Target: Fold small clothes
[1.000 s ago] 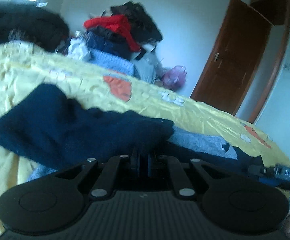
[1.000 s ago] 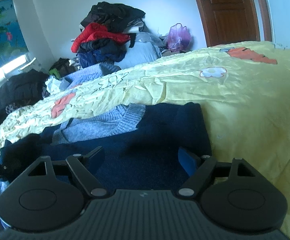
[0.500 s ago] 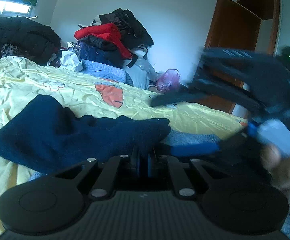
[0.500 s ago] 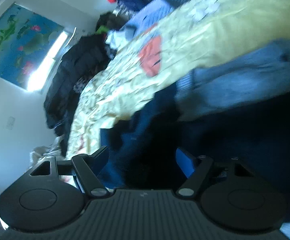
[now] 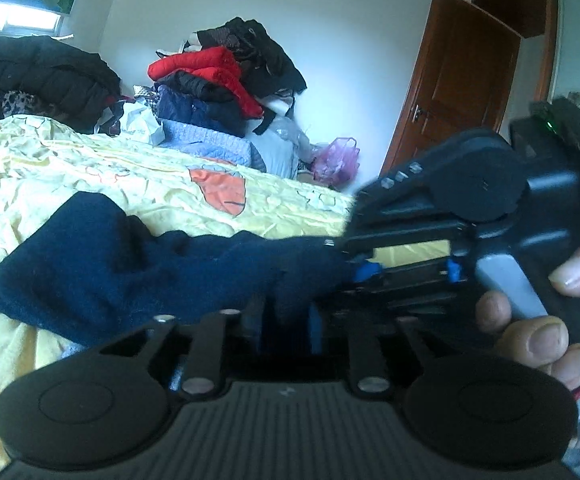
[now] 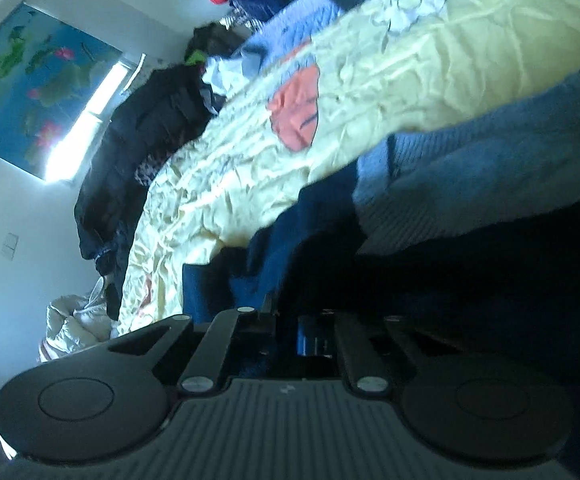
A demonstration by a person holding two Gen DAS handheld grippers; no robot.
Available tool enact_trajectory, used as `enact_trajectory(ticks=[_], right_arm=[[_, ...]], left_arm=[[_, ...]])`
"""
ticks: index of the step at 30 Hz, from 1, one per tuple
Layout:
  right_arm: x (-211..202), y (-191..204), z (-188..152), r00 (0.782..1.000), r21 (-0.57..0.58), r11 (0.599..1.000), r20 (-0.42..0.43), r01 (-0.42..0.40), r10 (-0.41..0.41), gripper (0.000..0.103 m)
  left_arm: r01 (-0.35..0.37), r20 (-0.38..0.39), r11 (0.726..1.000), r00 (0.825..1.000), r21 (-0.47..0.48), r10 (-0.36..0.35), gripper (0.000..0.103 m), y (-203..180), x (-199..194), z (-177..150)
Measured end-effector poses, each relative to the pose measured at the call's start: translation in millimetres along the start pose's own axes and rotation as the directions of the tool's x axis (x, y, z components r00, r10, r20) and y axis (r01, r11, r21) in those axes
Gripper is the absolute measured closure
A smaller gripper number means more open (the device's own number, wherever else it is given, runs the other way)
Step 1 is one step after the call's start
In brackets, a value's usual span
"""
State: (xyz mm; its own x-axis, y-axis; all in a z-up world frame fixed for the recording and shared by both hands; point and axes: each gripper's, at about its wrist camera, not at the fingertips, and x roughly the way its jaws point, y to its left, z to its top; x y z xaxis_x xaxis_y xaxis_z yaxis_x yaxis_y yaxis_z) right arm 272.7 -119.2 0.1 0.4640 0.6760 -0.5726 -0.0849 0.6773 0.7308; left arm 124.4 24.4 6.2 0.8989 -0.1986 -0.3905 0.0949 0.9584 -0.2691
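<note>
Looks like mid-fold, judging from both tools pinching the same dark fabric. Left gripper (image 5: 285,312) at lower centre of the left view, fingers drawn together with a ridge of the navy sweater (image 5: 129,264) squeezed between them. Right gripper (image 5: 364,270) coming in from the right of that same frame, turned on its side, blue pads nipping the sweater's edge just beside the left one's grab. Same story in the right view: right tool at lower centre, fingers close together with dark knit wedged in the gap, though too murky there to be sure how deep the bite goes.

Sweater spread on the yellow bedspread (image 5: 89,176), filling the left-middle of the left view. Long axis running roughly left to right across the frame; one rounded end pointing to the left edge, the other end gathered at the grippers. Lighter blue ribbed part (image 6: 450,184) visible in the right view, right of centre, lying along the bedspread's lower edge.

To do this bit well, probably:
- lift both grabs together, same height, so the edge stays straight
- keep some tension between them, no sag
- carry across toward the left end, then lay down flat before letting go

Grabs so close together could let the rest bunch.
</note>
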Motion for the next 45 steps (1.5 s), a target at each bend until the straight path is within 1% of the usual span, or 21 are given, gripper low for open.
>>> enact_trajectory(ticks=[1,2,3,4,8,10,13,15,16,17,19,22,23,25,27,28,30,31,34,39,45], right_arm=[[-4,-2,2,1.000,-0.009,1.000,0.010,0.005,-0.005,0.086],[-7,-4,4,1.000,-0.014,1.000,0.020,0.011,-0.010,0.087],[-11,-7,6,1.000,-0.013,1.000,0.029,0.011,-0.011,0.088],[-14,-10,7,0.999,-0.012,1.000,0.034,0.008,-0.008,0.088],[-29,-18,9,0.998,-0.025,1.000,0.060,0.012,-0.010,0.090],[-35,-25,10,0.998,-0.013,1.000,0.067,0.009,-0.008,0.095],[-33,-36,7,0.999,0.016,1.000,0.037,0.006,-0.007,0.095],[-31,-40,4,1.000,0.035,0.999,0.022,-0.002,0.002,0.084],[-29,-41,4,1.000,0.048,0.999,0.012,-0.005,0.004,0.072],[-28,-41,2,1.000,0.054,0.998,0.002,-0.010,0.010,0.053],[-29,-38,0,1.000,0.037,0.999,0.008,-0.028,0.028,0.040],[-23,-36,0,1.000,0.046,0.999,-0.022,-0.019,0.020,0.040],[-22,-36,-1,0.999,0.055,0.998,-0.024,-0.033,0.034,0.040],[-18,-33,-2,0.997,0.062,0.996,-0.042,-0.061,0.063,0.040],[-9,-28,-5,0.995,0.065,0.996,-0.066,-0.066,0.070,0.040],[-4,-25,-8,0.995,0.059,0.996,-0.073,-0.062,0.066,0.041],[1,-22,-10,0.997,0.050,0.998,-0.068,-0.044,0.047,0.066],[2,-22,-11,0.997,0.057,0.998,-0.064,-0.039,0.043,0.087],[-6,-16,-12,0.999,0.000,1.000,-0.017,-0.029,0.029,0.088],[-40,-18,2,0.998,-0.041,0.998,0.052,-0.043,0.045,0.088],[-94,-51,15,0.993,-0.037,0.998,0.110,0.048,-0.044,0.088]], left_arm=[[0.001,0.006,1.000,1.000,-0.005,0.000,0.057,1,-1,0],[0.005,0.017,1.000,1.000,-0.011,-0.005,0.049,2,-3,0],[0.009,0.028,1.000,1.000,-0.013,-0.008,0.034,2,-5,0],[0.012,0.043,1.000,0.999,-0.013,-0.011,0.025,2,-7,0],[0.016,0.072,1.000,0.997,-0.001,-0.016,0.024,1,-10,0],[0.012,0.080,1.000,0.997,-0.009,-0.011,0.023,2,-11,0],[0.008,0.087,1.000,0.996,-0.017,-0.007,0.023,3,-11,1],[0.007,0.102,0.999,0.995,-0.045,-0.002,0.023,8,-13,2],[0.001,0.109,0.997,0.994,-0.071,0.006,0.023,12,-15,1],[-0.005,0.109,0.995,0.994,-0.104,0.017,0.023,17,-14,2],[-0.005,0.092,0.985,0.996,-0.172,0.021,0.023,27,-12,4],[-0.008,0.079,0.966,0.996,-0.258,0.030,0.023,41,-9,5],[-0.011,0.082,0.961,0.996,-0.275,0.035,0.023,44,-10,4],[-0.019,0.090,0.958,0.995,-0.287,0.047,0.022,46,-10,4],[-0.030,0.101,0.958,0.993,-0.285,0.061,0.021,46,-12,4],[-0.034,0.106,0.958,0.992,-0.286,0.067,0.021,46,-13,4],[-0.040,0.105,0.954,0.992,-0.296,0.074,0.019,48,-15,3],[-0.043,0.104,0.953,0.992,-0.300,0.077,0.019,49,-14,3],[-0.046,0.109,0.951,0.991,-0.307,0.083,0.019,50,-15,3],[-0.044,0.120,0.956,0.989,-0.289,0.082,0.019,47,-16,3],[-0.037,0.122,0.969,0.990,-0.243,0.069,0.019,41,-16,3]])
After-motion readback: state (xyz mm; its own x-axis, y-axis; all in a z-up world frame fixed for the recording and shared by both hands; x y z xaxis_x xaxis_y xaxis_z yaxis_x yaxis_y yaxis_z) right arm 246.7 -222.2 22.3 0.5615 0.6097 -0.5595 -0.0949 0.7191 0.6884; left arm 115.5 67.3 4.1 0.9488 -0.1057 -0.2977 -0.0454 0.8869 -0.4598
